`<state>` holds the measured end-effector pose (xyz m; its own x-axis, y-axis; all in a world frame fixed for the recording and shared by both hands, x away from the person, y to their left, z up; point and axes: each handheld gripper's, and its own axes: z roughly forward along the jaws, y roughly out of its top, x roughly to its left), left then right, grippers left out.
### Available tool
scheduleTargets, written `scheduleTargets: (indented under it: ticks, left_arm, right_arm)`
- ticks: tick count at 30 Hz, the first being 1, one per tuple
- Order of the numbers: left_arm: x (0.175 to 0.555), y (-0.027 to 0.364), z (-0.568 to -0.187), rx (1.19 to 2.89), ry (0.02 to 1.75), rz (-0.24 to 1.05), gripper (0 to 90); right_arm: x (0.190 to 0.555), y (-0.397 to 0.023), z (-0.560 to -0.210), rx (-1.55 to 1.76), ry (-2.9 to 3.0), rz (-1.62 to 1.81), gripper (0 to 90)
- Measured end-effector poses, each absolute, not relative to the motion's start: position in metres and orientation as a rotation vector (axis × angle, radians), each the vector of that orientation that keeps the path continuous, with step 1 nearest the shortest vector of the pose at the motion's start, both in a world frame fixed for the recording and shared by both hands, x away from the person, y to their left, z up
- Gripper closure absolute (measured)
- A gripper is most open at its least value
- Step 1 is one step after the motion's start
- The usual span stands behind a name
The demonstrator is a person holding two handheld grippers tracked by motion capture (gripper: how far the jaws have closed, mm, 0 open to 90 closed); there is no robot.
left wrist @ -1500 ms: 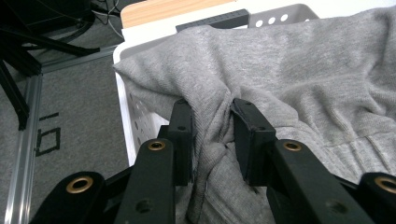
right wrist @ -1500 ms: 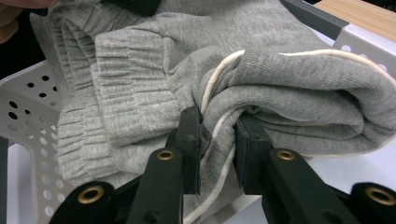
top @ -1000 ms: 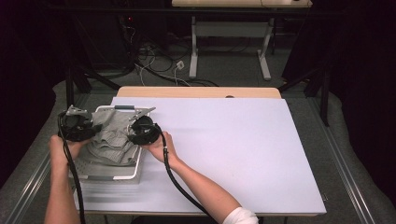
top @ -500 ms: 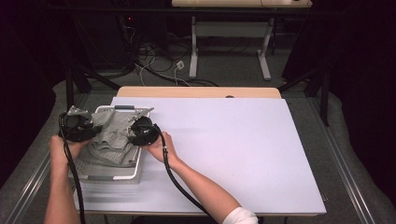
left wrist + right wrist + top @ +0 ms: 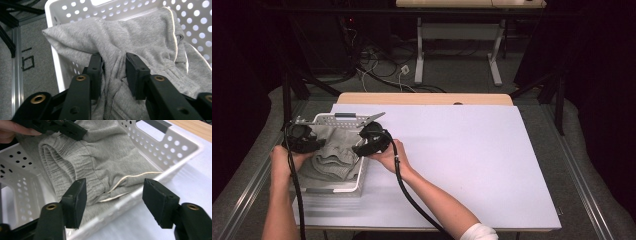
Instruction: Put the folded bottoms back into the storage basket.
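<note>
In the high view, a white perforated basket (image 5: 343,120) stands at the left edge of the pale table top (image 5: 472,165), its left wall flush with the table's side and its near wall close to the front edge. A grey sweat garment (image 5: 334,155) lies bunched inside it. The left gripper (image 5: 304,139) sits over the basket's left wall and the right gripper (image 5: 371,141) over its right wall, with the garment between them. To the right of the basket the table surface is bare up to its far and right edges, giving wide room on that side; a metal rail borders the floor to the left. In the left gripper view, the left gripper (image 5: 113,72) is pinched onto a raised fold of the grey sweat garment (image 5: 140,40), the fabric pressed between both pads. The fold drapes over the basket (image 5: 56,62) wall, with floor and rail beyond it. In the right gripper view, the right gripper (image 5: 115,197) stands wide, its jaws having just been opening, with the pads clear of the cloth. The basket (image 5: 175,147) rim and the garment's ribbed waistband and pale drawcord (image 5: 130,178) lie in the gap. The left gripper (image 5: 72,130) grips the grey sweat garment (image 5: 105,152) at the far side. Bare table lies just outside the rim.
</note>
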<state>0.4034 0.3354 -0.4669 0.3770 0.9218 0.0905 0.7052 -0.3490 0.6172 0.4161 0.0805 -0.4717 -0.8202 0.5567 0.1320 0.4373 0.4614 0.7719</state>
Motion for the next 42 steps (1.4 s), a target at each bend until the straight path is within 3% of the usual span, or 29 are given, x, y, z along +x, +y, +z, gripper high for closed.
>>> scheduleTargets:
  ticks: [5,16,24,42]
  left_arm:
    - [0.404,0.334,-0.466,2.146,1.398,0.611,57.3]
    - [0.407,0.319,-0.464,2.178,1.38,0.567,18.4]
    - [0.407,0.297,-0.46,2.222,1.324,0.534,3.5]
    - [0.377,0.248,-0.465,2.322,1.13,0.531,0.0]
  right_arm:
    - [0.414,0.059,-0.466,0.87,2.575,1.309,27.2]
    - [0.409,0.012,-0.463,0.844,2.606,1.305,15.0]
    - [0.404,-0.026,-0.467,0.862,2.613,1.255,12.7]
    - [0.393,-0.081,-0.481,0.933,2.594,1.18,6.4]
